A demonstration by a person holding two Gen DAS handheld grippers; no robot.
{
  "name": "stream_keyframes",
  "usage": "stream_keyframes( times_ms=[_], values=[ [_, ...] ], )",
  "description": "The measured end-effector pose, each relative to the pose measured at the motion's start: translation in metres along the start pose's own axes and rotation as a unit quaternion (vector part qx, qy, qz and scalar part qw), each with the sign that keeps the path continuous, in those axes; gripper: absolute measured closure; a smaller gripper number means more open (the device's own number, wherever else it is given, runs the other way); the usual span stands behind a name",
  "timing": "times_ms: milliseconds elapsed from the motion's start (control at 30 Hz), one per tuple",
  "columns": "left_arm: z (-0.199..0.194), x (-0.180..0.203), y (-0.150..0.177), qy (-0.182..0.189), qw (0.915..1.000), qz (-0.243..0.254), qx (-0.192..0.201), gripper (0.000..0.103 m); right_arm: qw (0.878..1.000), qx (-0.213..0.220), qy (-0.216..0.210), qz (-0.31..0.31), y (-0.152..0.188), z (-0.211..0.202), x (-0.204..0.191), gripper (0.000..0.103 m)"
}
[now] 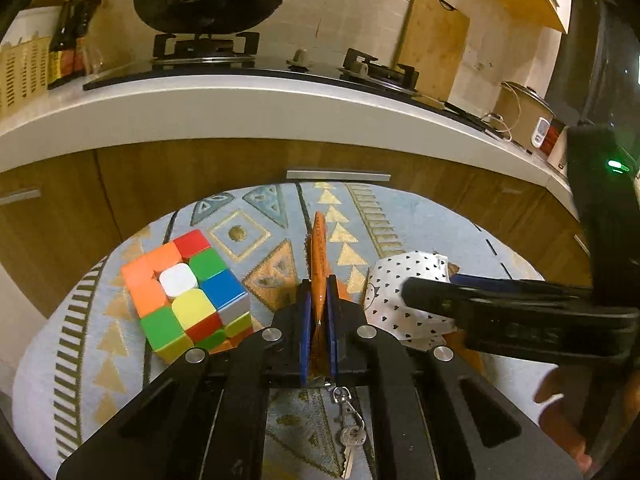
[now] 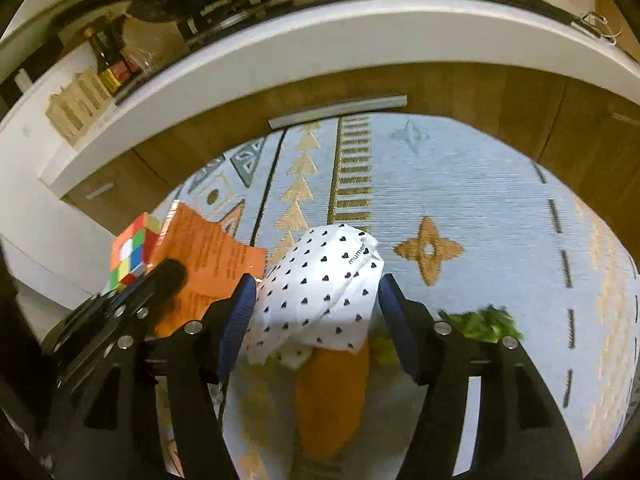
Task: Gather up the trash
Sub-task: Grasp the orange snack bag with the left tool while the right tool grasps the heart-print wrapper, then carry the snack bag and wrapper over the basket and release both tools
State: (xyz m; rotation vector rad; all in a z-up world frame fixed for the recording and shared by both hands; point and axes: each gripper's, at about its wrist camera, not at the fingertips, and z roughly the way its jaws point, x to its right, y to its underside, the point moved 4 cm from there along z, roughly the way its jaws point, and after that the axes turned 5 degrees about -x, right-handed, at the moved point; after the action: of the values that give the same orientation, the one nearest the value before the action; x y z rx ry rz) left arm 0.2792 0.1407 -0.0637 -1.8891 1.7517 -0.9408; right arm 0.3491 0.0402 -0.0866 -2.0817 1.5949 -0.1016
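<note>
My left gripper (image 1: 319,280) is shut on a flat orange wrapper (image 1: 319,252), held edge-on above the patterned round table. The wrapper's printed face shows in the right wrist view (image 2: 208,252). My right gripper (image 2: 316,292) is open with its blue pads on either side of a crumpled white wrapper with black hearts (image 2: 320,288), not squeezing it. That white wrapper lies on the table to the right of my left gripper (image 1: 404,300). The right gripper reaches in from the right in the left wrist view (image 1: 424,292).
A Rubik's cube (image 1: 188,292) sits on the table cloth (image 1: 360,208) to the left. A key on a clip (image 1: 350,432) lies below my left gripper. Green scraps (image 2: 484,322) and an orange patch (image 2: 332,392) lie under my right gripper. A kitchen counter (image 1: 240,100) with a wok stands behind.
</note>
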Motion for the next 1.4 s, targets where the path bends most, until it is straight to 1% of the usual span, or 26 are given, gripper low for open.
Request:
stream_keyframes(
  times_ms=[67, 100, 133, 200, 233, 300, 333, 367, 400, 567, 633, 700, 800, 833, 900, 967, 1067, 1167, 1200, 1267, 1333, 1400],
  values=[
    [0.000, 0.000, 0.001, 0.002, 1.0000, -0.003, -0.001, 0.098, 1.000, -0.019, -0.003, 0.002, -0.003, 0.011, -0.002, 0.043],
    [0.000, 0.000, 0.001, 0.003, 1.0000, -0.004, -0.001, 0.098, 1.000, -0.023, 0.007, -0.001, -0.003, 0.015, -0.003, 0.044],
    [0.000, -0.001, 0.001, 0.005, 1.0000, -0.006, -0.001, 0.098, 1.000, -0.024, 0.014, -0.004, -0.003, 0.018, -0.004, 0.051],
    [-0.001, -0.002, 0.001, 0.007, 0.9999, -0.008, 0.001, 0.098, 0.999, -0.020, 0.023, -0.011, -0.003, 0.020, -0.006, 0.060],
    [-0.002, -0.002, 0.000, 0.008, 0.9999, -0.010, 0.003, 0.098, 0.999, -0.017, 0.025, -0.013, -0.003, 0.020, -0.007, 0.063],
    [-0.003, -0.003, 0.000, 0.007, 0.9999, -0.012, 0.005, 0.098, 1.000, -0.008, 0.025, -0.016, -0.002, 0.019, -0.009, 0.073],
    [-0.003, -0.004, 0.000, 0.009, 0.9999, -0.013, 0.006, 0.098, 1.000, -0.003, 0.023, -0.019, -0.001, 0.017, -0.011, 0.075],
    [-0.004, -0.004, -0.001, 0.010, 0.9998, -0.015, 0.007, 0.098, 0.999, 0.003, 0.023, -0.022, -0.001, 0.015, -0.012, 0.080],
    [-0.004, -0.005, 0.000, 0.011, 0.9998, -0.016, 0.008, 0.098, 0.999, 0.013, 0.023, -0.025, 0.000, 0.012, -0.014, 0.082],
    [-0.012, -0.006, -0.003, 0.027, 0.9991, -0.023, 0.025, 0.098, 0.997, 0.061, 0.022, -0.031, -0.001, -0.017, -0.017, 0.085],
    [-0.016, -0.005, -0.004, 0.031, 0.9987, -0.023, 0.035, 0.098, 0.996, 0.085, 0.015, -0.029, -0.001, -0.036, -0.015, 0.085],
    [-0.020, -0.002, -0.006, 0.036, 0.9982, -0.021, 0.043, 0.098, 0.995, 0.098, 0.018, -0.028, 0.000, -0.050, -0.012, 0.085],
    [-0.032, 0.006, -0.009, 0.058, 0.9964, -0.017, 0.060, 0.098, 0.991, 0.124, 0.030, -0.025, 0.007, -0.081, -0.001, 0.085],
    [-0.037, 0.012, -0.011, 0.070, 0.9955, -0.014, 0.064, 0.098, 0.990, 0.132, 0.036, -0.025, 0.009, -0.090, 0.001, 0.085],
    [-0.046, 0.025, -0.012, 0.076, 0.9946, -0.003, 0.071, 0.098, 0.988, 0.145, 0.049, -0.024, 0.012, -0.107, 0.009, 0.085],
    [-0.055, 0.043, -0.014, 0.086, 0.9934, 0.013, 0.074, 0.098, 0.985, 0.160, 0.064, -0.016, 0.019, -0.130, 0.026, 0.085],
    [-0.065, 0.072, -0.019, 0.088, 0.9928, 0.031, 0.076, 0.098, 0.982, 0.168, 0.089, 0.002, 0.032, -0.156, 0.055, 0.085],
    [-0.070, 0.102, -0.025, 0.109, 0.9902, 0.042, 0.076, 0.098, 0.978, 0.176, 0.113, 0.026, 0.045, -0.180, 0.086, 0.085],
    [-0.070, 0.118, -0.027, 0.124, 0.9883, 0.049, 0.074, 0.098, 0.976, 0.179, 0.119, 0.033, 0.049, -0.187, 0.095, 0.085],
    [-0.069, 0.143, -0.028, 0.139, 0.9858, 0.064, 0.070, 0.098, 0.972, 0.184, 0.134, 0.058, 0.064, -0.202, 0.123, 0.085],
    [-0.066, 0.174, -0.027, 0.157, 0.9821, 0.083, 0.063, 0.098, 0.970, 0.185, 0.137, 0.082, 0.076, -0.211, 0.146, 0.085],
    [-0.061, 0.200, -0.024, 0.166, 0.9793, 0.100, 0.058, 0.098, 0.967, 0.180, 0.144, 0.106, 0.089, -0.218, 0.173, 0.085]
  ],
)
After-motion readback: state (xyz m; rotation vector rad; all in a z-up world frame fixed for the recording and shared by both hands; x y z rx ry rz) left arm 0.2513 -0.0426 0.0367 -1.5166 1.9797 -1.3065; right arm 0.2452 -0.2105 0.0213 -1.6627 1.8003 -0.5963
